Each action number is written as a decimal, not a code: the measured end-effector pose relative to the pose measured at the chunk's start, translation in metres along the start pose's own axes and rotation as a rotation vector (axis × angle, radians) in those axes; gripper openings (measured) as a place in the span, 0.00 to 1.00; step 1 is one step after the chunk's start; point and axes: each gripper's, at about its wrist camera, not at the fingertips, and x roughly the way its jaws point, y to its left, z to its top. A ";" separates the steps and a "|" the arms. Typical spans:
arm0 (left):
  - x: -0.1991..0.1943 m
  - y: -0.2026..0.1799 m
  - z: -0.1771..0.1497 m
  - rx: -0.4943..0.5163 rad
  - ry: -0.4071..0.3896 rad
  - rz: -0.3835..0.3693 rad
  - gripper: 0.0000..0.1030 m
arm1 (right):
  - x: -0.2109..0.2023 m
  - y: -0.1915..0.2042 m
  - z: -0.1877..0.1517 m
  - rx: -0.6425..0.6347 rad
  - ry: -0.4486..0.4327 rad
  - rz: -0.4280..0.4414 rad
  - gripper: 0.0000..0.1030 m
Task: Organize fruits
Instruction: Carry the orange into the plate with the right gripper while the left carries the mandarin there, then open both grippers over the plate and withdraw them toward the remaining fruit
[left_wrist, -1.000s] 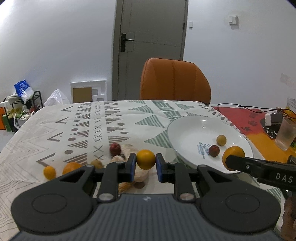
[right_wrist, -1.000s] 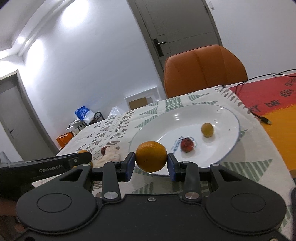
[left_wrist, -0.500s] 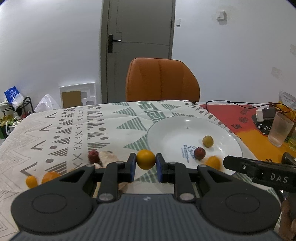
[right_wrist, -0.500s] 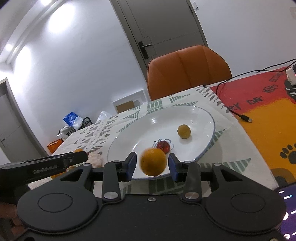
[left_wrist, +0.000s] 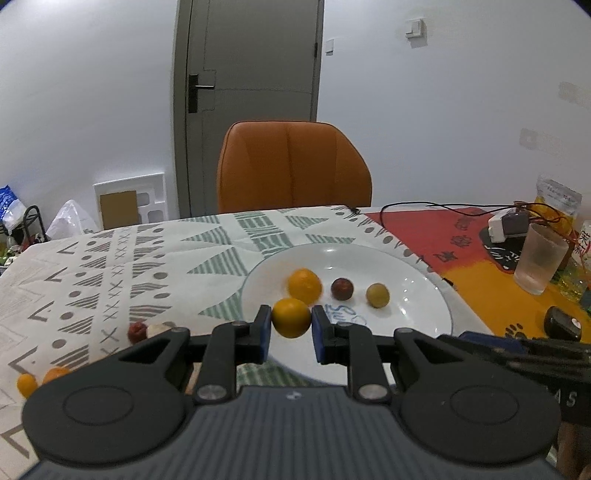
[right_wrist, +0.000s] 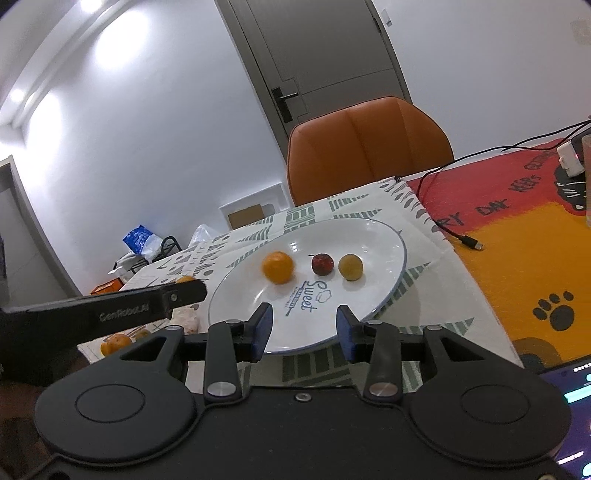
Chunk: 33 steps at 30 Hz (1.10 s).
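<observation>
Left wrist view: the left gripper (left_wrist: 291, 328) stays clamped on a small orange (left_wrist: 291, 317), now over the near rim of the plate (left_wrist: 424, 291).

Right wrist view: the right gripper (right_wrist: 303, 330) stands apart and empty; its released orange (right_wrist: 278, 267) now lies on the plate beside the red fruit (right_wrist: 322, 263).

Your left gripper (left_wrist: 291, 334), matte black body, ribbed grey top, blue pads, silver screws, your right gripper (right_wrist: 304, 328) the same in plain black, white side lettering on each
</observation>
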 end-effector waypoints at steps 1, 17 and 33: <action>0.001 -0.002 0.001 0.001 -0.001 -0.003 0.21 | -0.001 0.000 0.000 -0.001 0.000 -0.001 0.38; -0.017 0.013 0.007 -0.010 -0.062 0.080 0.72 | 0.002 0.006 0.002 -0.010 0.004 -0.014 0.79; -0.058 0.075 0.004 -0.120 -0.076 0.204 0.92 | 0.013 0.038 0.003 -0.032 0.028 0.040 1.00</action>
